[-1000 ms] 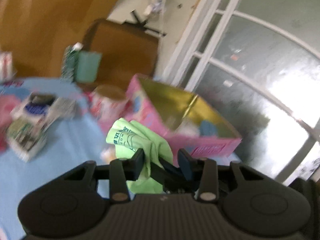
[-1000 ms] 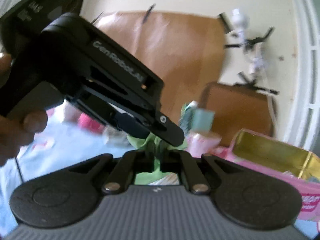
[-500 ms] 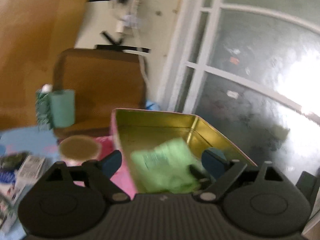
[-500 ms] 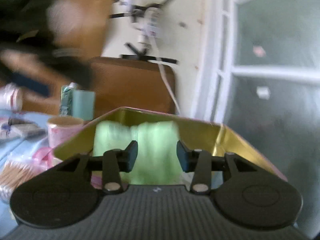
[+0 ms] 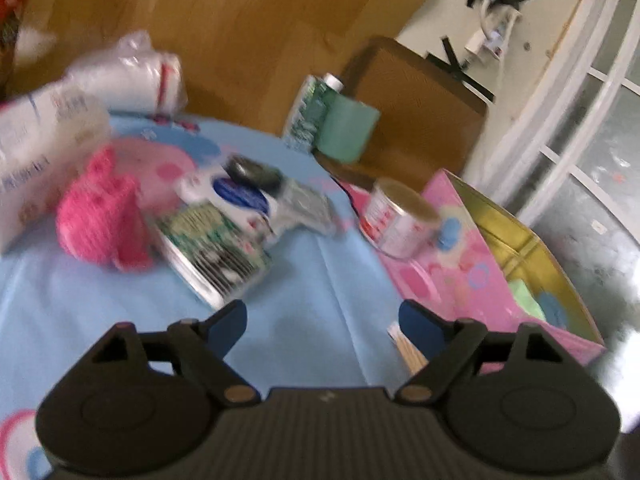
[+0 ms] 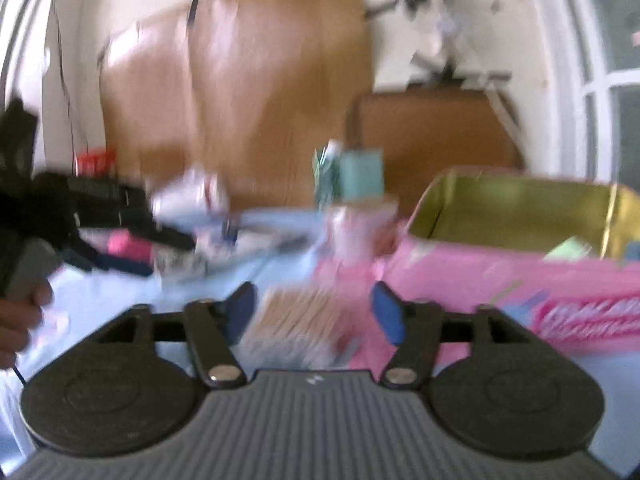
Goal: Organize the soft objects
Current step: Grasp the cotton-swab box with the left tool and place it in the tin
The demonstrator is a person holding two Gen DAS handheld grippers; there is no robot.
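Now both grippers gape wide and empty: left gripper (image 5: 322, 322), right gripper (image 6: 314, 312). A folded light-green cloth (image 5: 526, 300) lies inside the pink gold-lined box (image 5: 460, 276) at the blue surface's (image 5: 304, 280) right edge.

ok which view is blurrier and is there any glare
Right wrist view is blurrier: the pink box and cup smear sideways. Left wrist view is softer than sharp, though the pink toy stays readable; window glare washes out its right edge.
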